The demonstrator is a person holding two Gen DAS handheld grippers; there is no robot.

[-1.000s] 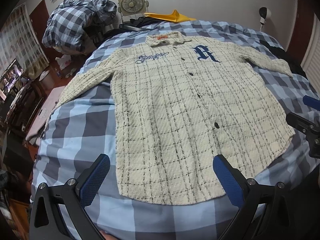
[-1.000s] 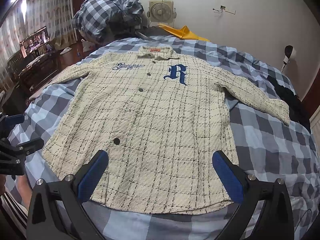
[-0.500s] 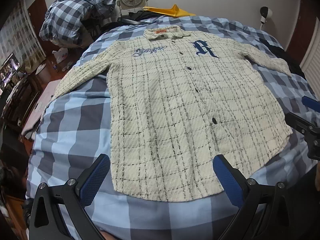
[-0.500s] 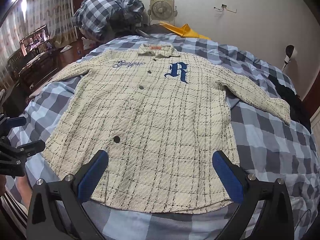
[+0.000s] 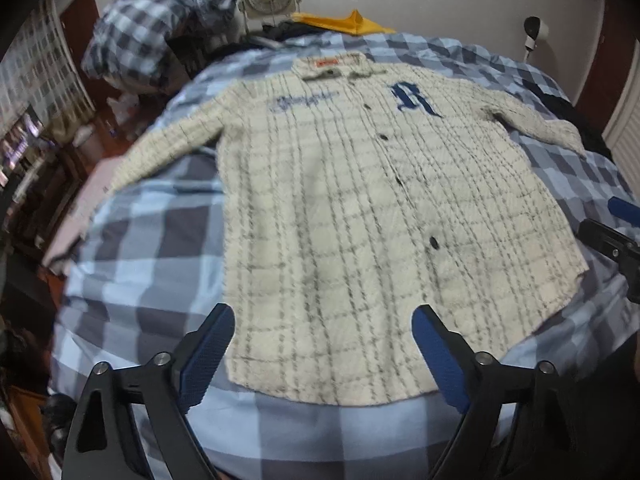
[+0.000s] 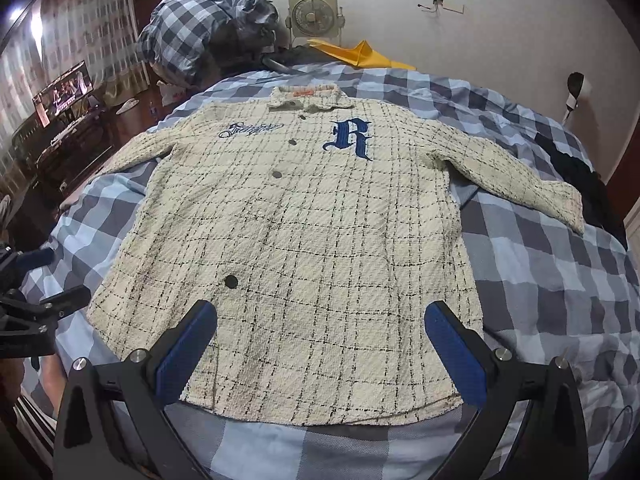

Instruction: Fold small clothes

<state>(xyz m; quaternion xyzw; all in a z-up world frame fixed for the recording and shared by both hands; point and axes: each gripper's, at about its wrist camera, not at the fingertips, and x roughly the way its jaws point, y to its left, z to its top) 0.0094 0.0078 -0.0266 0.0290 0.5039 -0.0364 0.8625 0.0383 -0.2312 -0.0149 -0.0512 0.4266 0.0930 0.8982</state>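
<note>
Cream plaid shirt (image 6: 312,240) flat, buttoned, on checked bedspread (image 6: 560,300); left gripper (image 5: 324,344) closing, empty; right gripper (image 6: 320,344) spread wide, empty.

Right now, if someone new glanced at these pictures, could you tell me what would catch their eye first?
First, the cream plaid shirt spread flat, front up, on the blue checked bedspread, with a bold blue letter R on its chest. Next, both grippers over its near hem: the right gripper open, the left gripper closing with nothing pinched. Behind, a heap of checked bedding sits beside a small fan against the wall.
</note>
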